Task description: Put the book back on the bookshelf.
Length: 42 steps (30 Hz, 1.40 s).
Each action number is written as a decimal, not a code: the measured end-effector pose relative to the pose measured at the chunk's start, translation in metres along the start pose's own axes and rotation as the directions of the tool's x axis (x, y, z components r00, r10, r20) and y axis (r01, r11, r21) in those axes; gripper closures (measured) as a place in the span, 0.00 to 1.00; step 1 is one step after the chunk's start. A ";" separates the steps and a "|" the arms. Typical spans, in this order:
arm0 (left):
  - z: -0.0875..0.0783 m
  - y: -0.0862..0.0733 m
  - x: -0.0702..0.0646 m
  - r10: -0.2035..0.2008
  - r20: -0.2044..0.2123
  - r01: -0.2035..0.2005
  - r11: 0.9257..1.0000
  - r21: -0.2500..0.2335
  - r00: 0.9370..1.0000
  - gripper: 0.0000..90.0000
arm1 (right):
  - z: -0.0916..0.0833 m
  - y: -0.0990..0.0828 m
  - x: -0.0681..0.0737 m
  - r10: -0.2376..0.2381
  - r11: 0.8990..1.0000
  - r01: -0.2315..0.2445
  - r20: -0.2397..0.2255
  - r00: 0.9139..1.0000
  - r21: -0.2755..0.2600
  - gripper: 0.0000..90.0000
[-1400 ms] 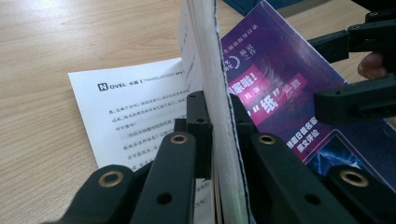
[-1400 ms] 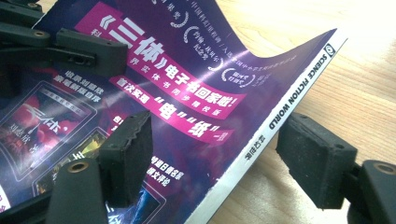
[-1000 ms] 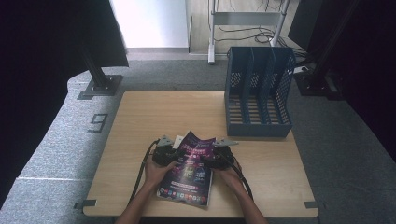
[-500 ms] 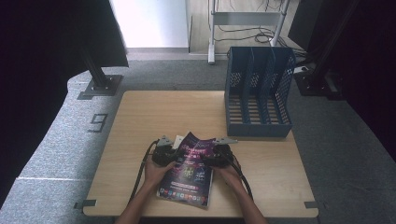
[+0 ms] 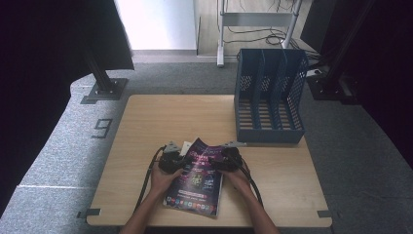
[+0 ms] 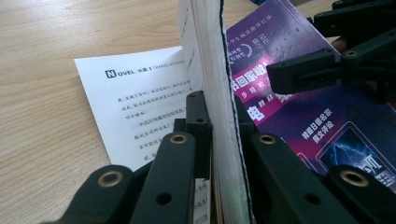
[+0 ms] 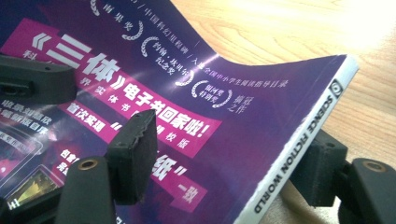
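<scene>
The purple magazine (image 5: 197,178) lies near the worktop's (image 5: 146,122) front edge. The left gripper (image 5: 171,161) is clamped on its lifted pages; the right gripper's (image 5: 229,158) jaws, just closing, straddle the spine, seemingly not yet pressing.

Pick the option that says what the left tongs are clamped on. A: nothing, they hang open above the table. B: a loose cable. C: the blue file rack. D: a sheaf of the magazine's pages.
D: in the left gripper view the left tongs are shut on the upright white page edges of the purple magazine, which lies open on the table.
</scene>
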State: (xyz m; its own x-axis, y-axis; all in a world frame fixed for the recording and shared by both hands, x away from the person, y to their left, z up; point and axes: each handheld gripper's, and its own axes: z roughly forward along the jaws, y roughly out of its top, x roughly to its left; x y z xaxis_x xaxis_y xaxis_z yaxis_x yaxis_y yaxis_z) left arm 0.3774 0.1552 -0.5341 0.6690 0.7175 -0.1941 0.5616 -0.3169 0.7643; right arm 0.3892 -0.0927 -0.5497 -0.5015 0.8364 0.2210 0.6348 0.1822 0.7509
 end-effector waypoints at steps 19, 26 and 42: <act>-0.001 0.000 0.002 -0.008 0.013 0.008 1.000 -0.003 1.000 0.92 | -0.004 0.005 -0.012 0.015 1.000 -0.014 -0.041 0.999 0.011 0.59; -0.002 0.000 0.002 -0.011 0.018 0.011 1.000 -0.007 1.000 0.93 | -0.007 0.005 -0.014 0.039 0.999 -0.040 -0.070 0.997 -0.006 0.69; -0.016 0.005 -0.004 0.019 0.032 -0.017 0.997 -0.078 0.999 0.94 | -0.026 0.009 -0.009 0.036 0.996 -0.042 -0.084 0.996 -0.074 0.75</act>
State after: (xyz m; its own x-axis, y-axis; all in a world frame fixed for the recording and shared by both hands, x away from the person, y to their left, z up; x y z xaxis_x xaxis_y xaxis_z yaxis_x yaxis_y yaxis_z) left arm 0.3698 0.1605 -0.5202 0.6948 0.6912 -0.1990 0.5107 -0.2792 0.8132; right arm 0.3841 -0.1118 -0.5283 -0.5259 0.7963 0.2990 0.6103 0.1085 0.7847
